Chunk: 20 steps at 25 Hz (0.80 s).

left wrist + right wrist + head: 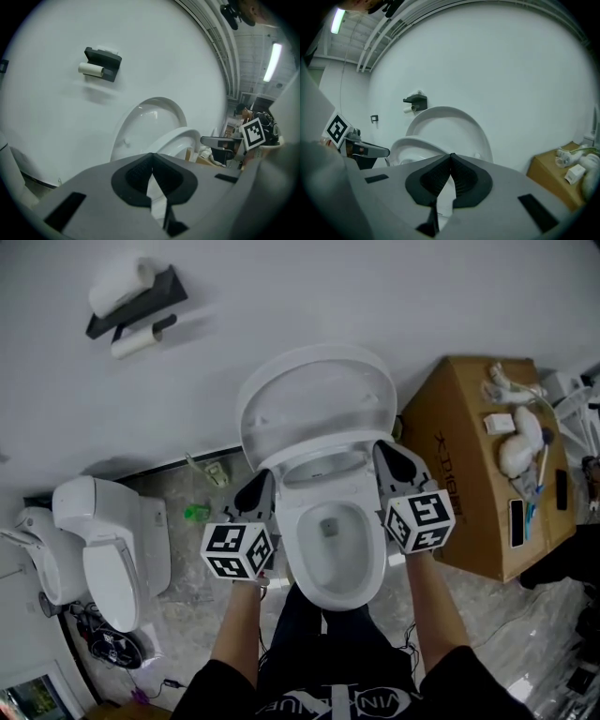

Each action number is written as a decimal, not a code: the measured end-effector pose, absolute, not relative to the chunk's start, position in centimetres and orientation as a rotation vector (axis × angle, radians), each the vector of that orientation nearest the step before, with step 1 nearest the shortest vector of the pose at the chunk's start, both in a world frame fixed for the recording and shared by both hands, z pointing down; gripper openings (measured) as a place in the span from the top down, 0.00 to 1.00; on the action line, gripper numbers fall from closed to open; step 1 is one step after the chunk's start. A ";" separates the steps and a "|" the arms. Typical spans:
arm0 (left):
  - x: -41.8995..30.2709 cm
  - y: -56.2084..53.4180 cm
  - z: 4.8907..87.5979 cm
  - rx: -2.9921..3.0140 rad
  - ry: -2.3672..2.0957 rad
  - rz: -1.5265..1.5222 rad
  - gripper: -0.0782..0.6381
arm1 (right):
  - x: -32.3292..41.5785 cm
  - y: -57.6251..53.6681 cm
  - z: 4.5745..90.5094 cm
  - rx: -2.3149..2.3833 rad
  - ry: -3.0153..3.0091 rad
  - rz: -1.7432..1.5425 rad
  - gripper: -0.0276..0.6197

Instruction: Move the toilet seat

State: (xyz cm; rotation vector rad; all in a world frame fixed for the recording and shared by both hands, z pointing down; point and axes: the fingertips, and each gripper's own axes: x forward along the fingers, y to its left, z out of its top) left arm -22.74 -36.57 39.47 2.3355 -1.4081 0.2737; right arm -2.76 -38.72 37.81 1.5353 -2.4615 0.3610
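Observation:
The white toilet stands against the wall with its lid [314, 395] upright. The seat ring [323, 463] is tilted partway up over the bowl [333, 545]. My left gripper [265, 480] sits at the seat's left edge and my right gripper [382, 448] at its right edge, each with a marker cube behind it. In the left gripper view the left gripper [152, 155] has its pads together with nothing between them, and the seat ring [180, 139] and lid [143, 119] rise beyond. The right gripper [451, 155] is likewise shut and empty, with the seat ring [410, 144] just past it.
A cardboard box [469, 465] carrying white items stands right of the toilet. A second white toilet [103, 549] stands at the left. A black paper holder [136, 301] hangs on the wall. A green object [197, 513] and cables lie on the floor.

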 end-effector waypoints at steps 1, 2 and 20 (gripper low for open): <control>-22.8 -36.9 39.5 2.336 -1.407 0.276 0.89 | -3.4 -38.9 38.8 1.471 -2.438 0.383 0.94; -22.8 -37.1 39.4 2.338 -1.404 0.278 0.89 | -4.2 -38.9 40.1 1.390 -2.399 0.394 0.94; -23.2 -41.3 39.6 2.310 -1.449 0.300 0.89 | -5.4 -40.1 39.7 1.437 -2.441 0.300 0.94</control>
